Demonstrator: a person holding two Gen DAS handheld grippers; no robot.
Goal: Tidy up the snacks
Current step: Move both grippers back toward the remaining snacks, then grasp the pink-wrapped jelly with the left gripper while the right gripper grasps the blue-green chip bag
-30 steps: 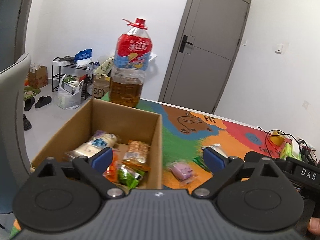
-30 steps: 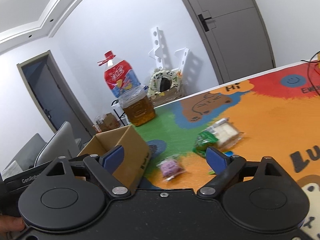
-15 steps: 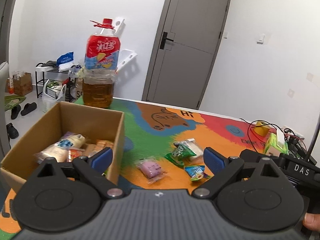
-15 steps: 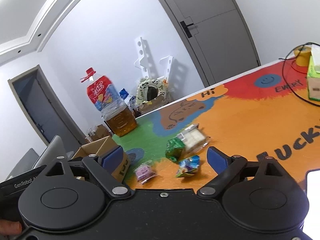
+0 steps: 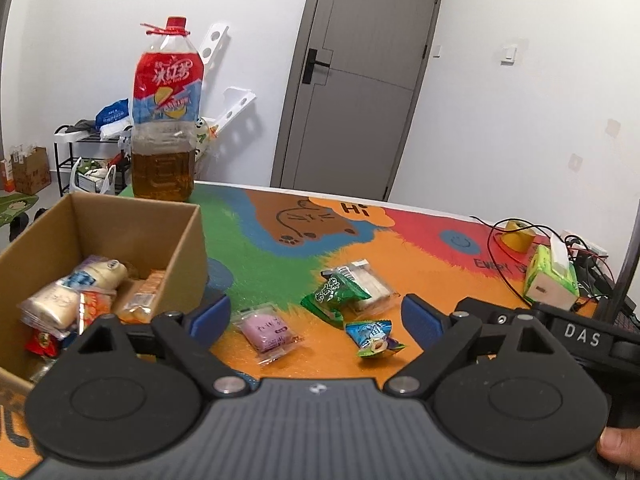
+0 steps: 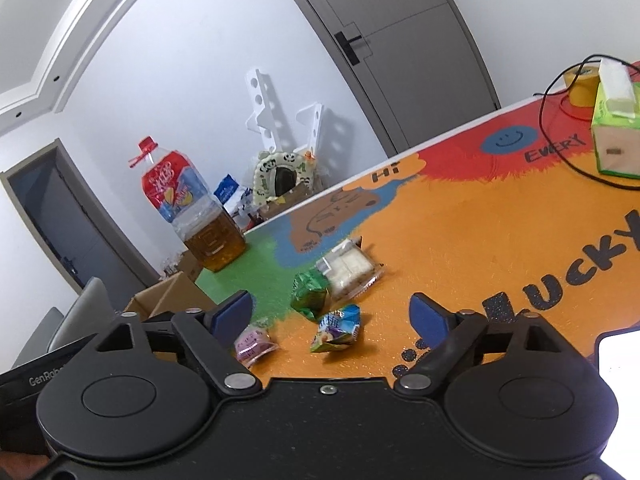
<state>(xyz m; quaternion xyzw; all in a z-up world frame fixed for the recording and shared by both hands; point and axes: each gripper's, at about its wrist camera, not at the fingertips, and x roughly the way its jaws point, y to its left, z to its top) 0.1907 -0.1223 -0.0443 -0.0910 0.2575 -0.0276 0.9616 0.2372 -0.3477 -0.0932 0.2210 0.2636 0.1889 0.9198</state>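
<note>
A cardboard box at the table's left holds several snack packets. On the colourful mat lie a pink packet, a green packet, a blue-green packet and a clear pack of white biscuits. My left gripper hangs over the pink and blue-green packets, its jaws closing with nothing pinched between them. My right gripper hovers above the blue-green packet, jaws closing too, pads touching nothing.
A big bottle of amber drink stands behind the box. At the right are a green tissue box, a yellow tape roll and black cables. A grey chair stands left of the table.
Both views have swung right, away from the box and toward the loose packets on the mat. Both grippers came lower and closer to the packets, and their jaws narrowed slightly.
</note>
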